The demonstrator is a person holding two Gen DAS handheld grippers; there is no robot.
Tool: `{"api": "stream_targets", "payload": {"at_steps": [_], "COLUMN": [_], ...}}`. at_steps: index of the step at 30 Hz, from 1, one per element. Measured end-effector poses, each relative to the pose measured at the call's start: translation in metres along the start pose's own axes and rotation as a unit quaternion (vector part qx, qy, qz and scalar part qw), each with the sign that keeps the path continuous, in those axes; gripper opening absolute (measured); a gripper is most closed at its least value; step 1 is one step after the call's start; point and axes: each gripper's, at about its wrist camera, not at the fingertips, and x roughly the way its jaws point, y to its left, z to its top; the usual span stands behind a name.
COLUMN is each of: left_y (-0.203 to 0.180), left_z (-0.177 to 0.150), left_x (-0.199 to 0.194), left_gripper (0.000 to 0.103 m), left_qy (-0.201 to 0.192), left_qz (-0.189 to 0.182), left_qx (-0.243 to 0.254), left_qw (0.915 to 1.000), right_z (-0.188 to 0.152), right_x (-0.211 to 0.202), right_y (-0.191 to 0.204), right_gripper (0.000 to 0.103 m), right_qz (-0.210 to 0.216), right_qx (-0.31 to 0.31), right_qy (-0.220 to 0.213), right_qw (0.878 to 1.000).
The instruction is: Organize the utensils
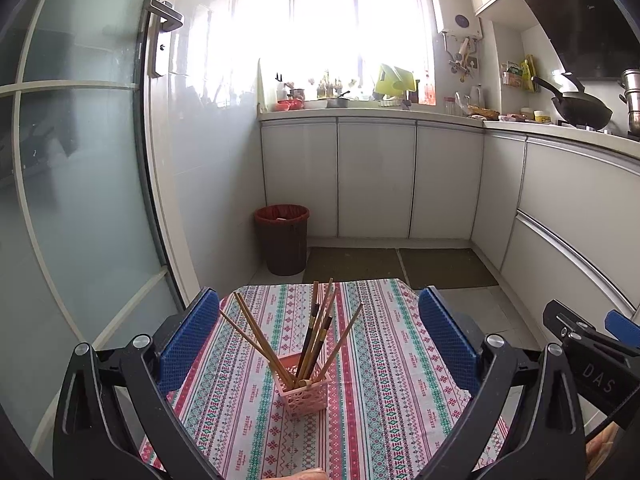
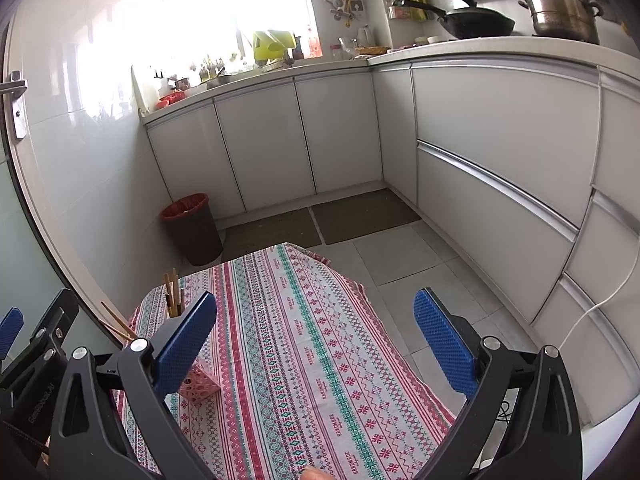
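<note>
A pink basket (image 1: 305, 394) on the tablecloth (image 1: 380, 360) is filled with upright chopsticks (image 1: 308, 340). Both the left gripper (image 1: 316, 332) and the right gripper (image 2: 316, 340) are held wide apart, with nothing gripped.

In the right wrist view, the left finger of the right hand-held gripper (image 2: 316, 332) hid most of the pink holder (image 2: 199, 385) and the lower lengths of the chopsticks (image 2: 173, 292). The tabletop (image 2: 304, 340) ran off the bottom edge in both views. A pale patch at the bottom edge (image 1: 298, 475) was cut too short to identify. Items on the windowsill (image 1: 332, 88) were washed out by glare.
</note>
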Motion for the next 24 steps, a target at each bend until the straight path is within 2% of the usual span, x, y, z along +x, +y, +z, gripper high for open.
{"api": "stream_targets", "payload": {"at_steps": [6,24], "left_y": [0.002,0.0019], "left_z": [-0.0002,-0.0002], "left_x": [0.0014,0.0031], "left_gripper": [0.096,0.096], "left_qy": [0.001,0.005], "left_qz": [0.001,0.007], "left_qx": [-0.003,-0.011], "left_qw": [1.0,0.9999], "right_z": [-0.0002,-0.0005], "right_x": [-0.0008,0.0021], "right_y": [0.0055,0.005], "right_gripper": [0.096,0.096], "right_qz": [-0.002,0.005], "right_qx": [-0.017,-0.015], "right_qy": [-0.001,0.011], "right_qw": [1.0,1.0]}}
